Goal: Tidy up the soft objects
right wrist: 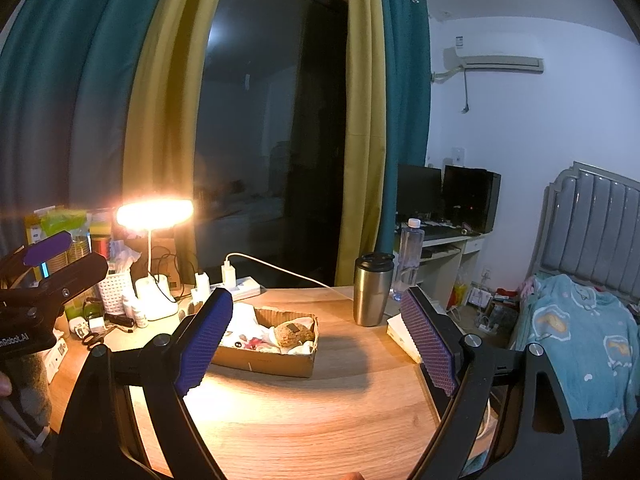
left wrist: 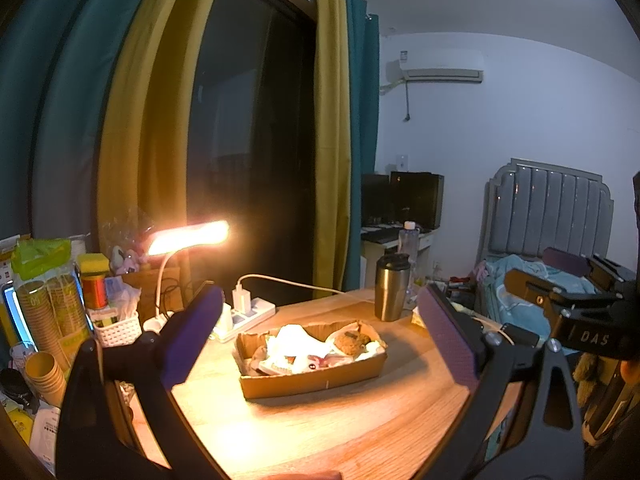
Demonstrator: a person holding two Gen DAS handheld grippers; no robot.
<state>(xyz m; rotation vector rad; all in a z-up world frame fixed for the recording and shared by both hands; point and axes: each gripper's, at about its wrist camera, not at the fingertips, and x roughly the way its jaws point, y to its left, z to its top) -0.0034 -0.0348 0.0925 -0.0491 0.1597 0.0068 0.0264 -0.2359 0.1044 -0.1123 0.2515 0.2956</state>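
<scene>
A night-time bedroom desk, seen from two hand-held grippers raised above its near edge.

Far left, the desk's end is crowded: stacked paper cups [left wrist: 42, 312], a white basket [left wrist: 118, 328] stuffed with small packets, and a lit lamp [left wrist: 188, 236] glaring over a power strip [left wrist: 248, 312].

The left gripper [left wrist: 320, 328] has its purple pads wide apart and holds nothing.

Between them, at the middle of the wooden desk [left wrist: 320, 420], sits a shallow cardboard box [left wrist: 316, 376]. The soft objects [left wrist: 296, 344] lie inside it: white cloth or small plush pieces washed out by the lamp, something pink among them, and a round brown plush [left wrist: 352, 342] at the right end. Their exact kinds cannot be told. No soft thing shows loose on the bare wood around the box.

The right gripper [right wrist: 320, 332] is likewise spread open and empty, framing the same box.

Right of the box stands a steel tumbler [left wrist: 392, 288], closed, with a clear bottle [left wrist: 408, 240] behind it. Farther right are dark monitors and a bed with a blue blanket [right wrist: 580, 340].

As a judgement, this fits two stages: items gathered in the box with the tidying finished, or a full box waiting to be sorted. Any grasp on the plush would call for a gentle, centred squeeze, since it will give and could slip.
</scene>
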